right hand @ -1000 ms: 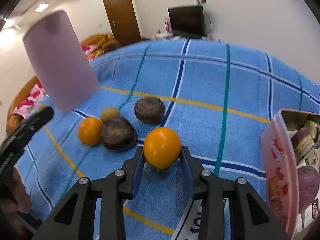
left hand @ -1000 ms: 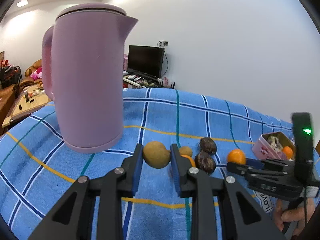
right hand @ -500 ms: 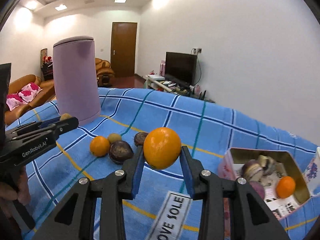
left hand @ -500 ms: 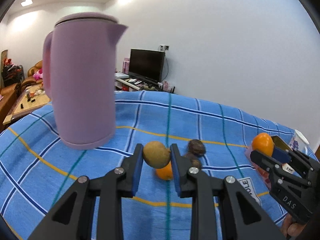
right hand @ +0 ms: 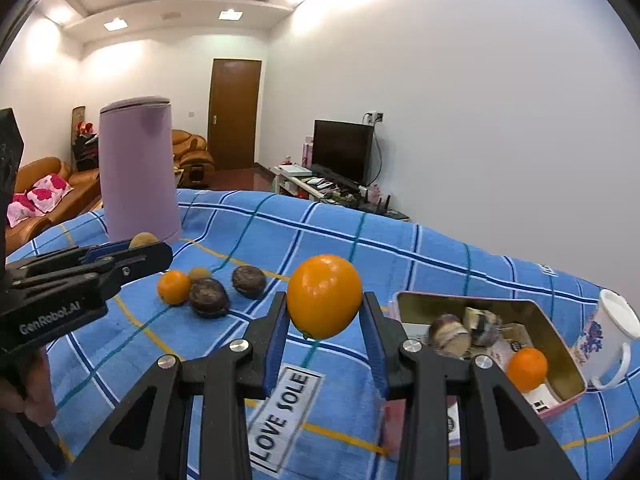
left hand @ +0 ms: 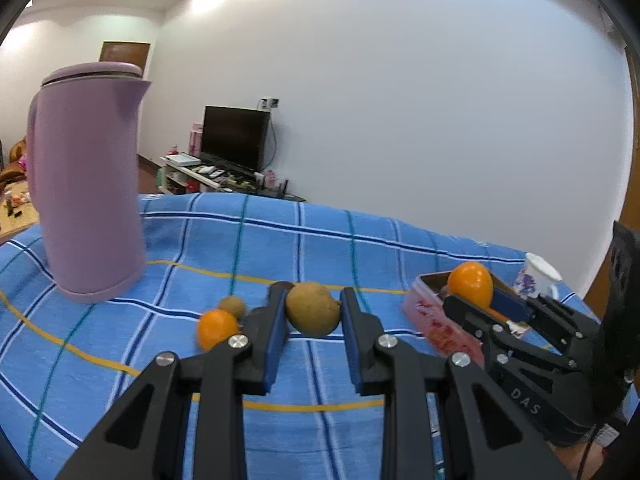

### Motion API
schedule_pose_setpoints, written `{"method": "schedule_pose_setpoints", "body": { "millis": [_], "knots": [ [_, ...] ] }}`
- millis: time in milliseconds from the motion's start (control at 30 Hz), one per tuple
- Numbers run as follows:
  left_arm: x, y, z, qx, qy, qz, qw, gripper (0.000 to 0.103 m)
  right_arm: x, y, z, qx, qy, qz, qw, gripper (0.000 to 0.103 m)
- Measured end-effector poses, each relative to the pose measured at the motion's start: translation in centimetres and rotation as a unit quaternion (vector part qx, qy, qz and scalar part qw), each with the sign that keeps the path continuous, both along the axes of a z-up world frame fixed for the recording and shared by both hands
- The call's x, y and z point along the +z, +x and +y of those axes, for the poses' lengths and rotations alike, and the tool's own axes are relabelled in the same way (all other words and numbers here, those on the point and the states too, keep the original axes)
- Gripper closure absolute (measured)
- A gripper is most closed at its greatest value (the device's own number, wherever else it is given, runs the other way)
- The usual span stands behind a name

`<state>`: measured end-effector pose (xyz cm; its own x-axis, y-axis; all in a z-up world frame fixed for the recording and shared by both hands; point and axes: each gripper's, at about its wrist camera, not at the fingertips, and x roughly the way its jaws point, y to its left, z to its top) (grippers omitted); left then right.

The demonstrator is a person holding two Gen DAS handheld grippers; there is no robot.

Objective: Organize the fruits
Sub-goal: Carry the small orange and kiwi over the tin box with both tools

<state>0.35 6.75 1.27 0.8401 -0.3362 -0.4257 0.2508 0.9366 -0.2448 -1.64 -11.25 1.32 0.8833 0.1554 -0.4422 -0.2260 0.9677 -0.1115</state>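
The right gripper [right hand: 324, 318] clamps a large round orange [right hand: 325, 297] clear of the blue plaid tablecloth [right hand: 420, 256], beside the open pink rectangular tin [right hand: 560, 344]. The left gripper [left hand: 313, 320] clamps a round tan-brown fruit [left hand: 313, 309]. Farther off, a small orange [right hand: 173, 287], a small tan fruit [right hand: 199, 273] and two dark wrinkled fruits [right hand: 209, 297] lie near the tall lilac plastic kettle [right hand: 138, 172].

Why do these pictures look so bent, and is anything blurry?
Both wrist views are fisheye: black corners, and the blue striped cloth curves. Left wrist view: the purple kettle leans, the small orange is smeared. Right wrist view: ceiling lights glare; the tin's contents look soft.
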Motion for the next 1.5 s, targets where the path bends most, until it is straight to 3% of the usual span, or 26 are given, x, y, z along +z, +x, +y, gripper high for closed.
{"method": "schedule_pose_setpoints", "body": {
  "millis": [933,1500],
  "knots": [
    [1.1,1.0,-13.0,-0.056,0.076,-0.012,0.9954,0.075,1.2,-0.1,-10.5,-0.088,0.029,-0.021,0.995,0.065],
    [1.0,2.7,-19.6,-0.096,0.079,-0.01,0.9922,0.075,0.8,1.4,-16.7,-0.149,0.046,0.0,0.988,0.065]
  ]
}}
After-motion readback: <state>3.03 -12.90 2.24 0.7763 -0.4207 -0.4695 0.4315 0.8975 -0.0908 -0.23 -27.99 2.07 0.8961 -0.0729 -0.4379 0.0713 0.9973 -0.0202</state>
